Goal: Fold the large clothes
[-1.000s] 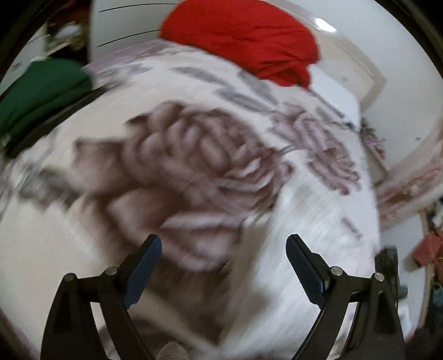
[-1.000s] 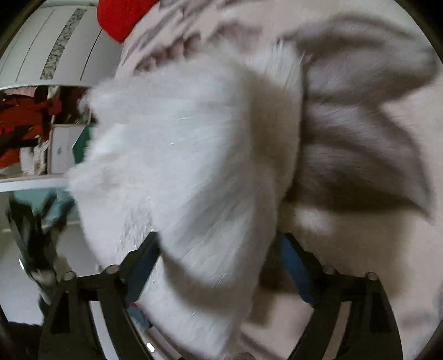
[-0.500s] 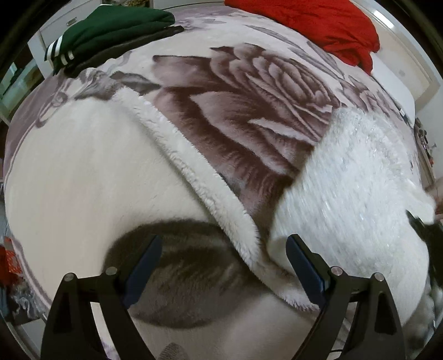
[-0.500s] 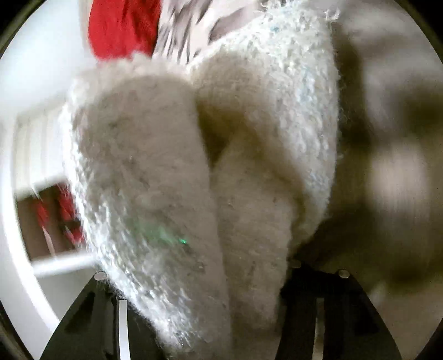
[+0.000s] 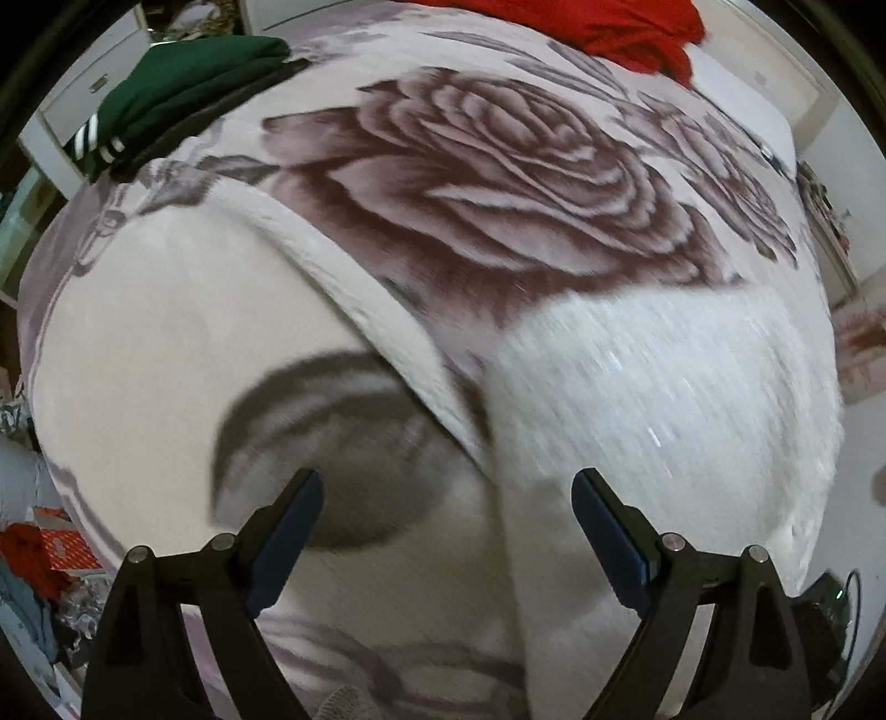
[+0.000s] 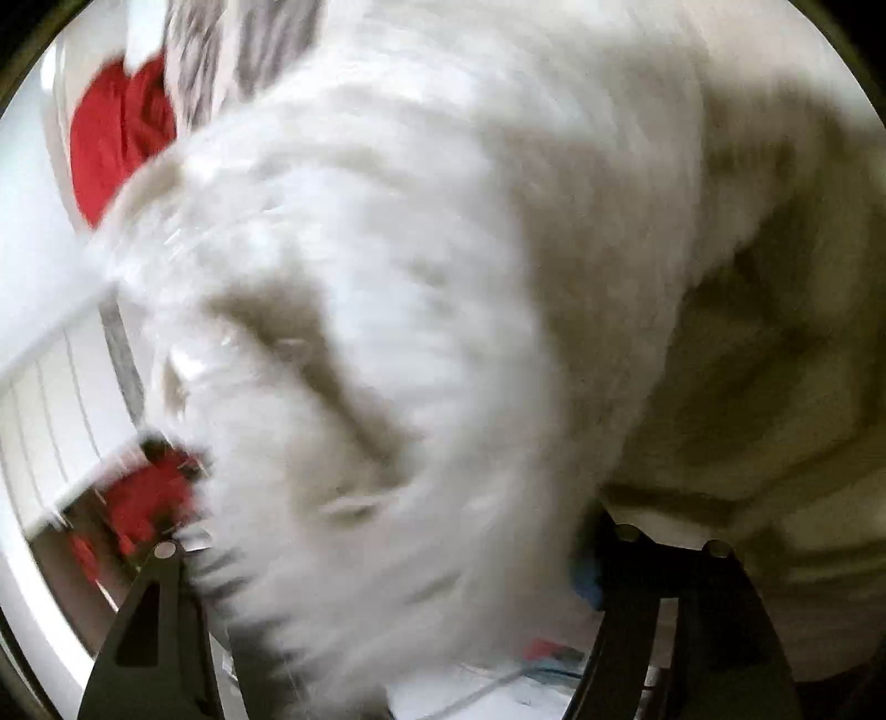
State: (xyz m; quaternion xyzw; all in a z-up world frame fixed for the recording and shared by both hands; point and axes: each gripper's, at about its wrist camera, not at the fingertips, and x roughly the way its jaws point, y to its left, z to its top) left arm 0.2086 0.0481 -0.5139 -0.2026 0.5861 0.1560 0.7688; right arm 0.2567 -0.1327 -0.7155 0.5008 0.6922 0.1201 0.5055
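Observation:
A large white fluffy garment (image 5: 664,399) lies on a bed with a rose-print cover (image 5: 498,177). Part of it spreads cream-coloured at the left (image 5: 166,332), with a thick fold edge running diagonally between. My left gripper (image 5: 446,515) is open and empty, hovering just above the garment's near part. In the right wrist view the garment (image 6: 360,332) fills the frame, blurred, bunched between the fingers of my right gripper (image 6: 387,581), which is shut on it. Its fingertips are buried in the fleece.
A folded green garment with white stripes (image 5: 183,94) sits on a dark one at the bed's far left. A red garment (image 5: 609,27) lies at the far end, also in the right wrist view (image 6: 116,133). Clutter (image 5: 33,565) lies on the floor at left.
My left gripper has drawn back over the bed and stayed open. My right gripper has closed on the white fleece and is swinging it; the view is blurred.

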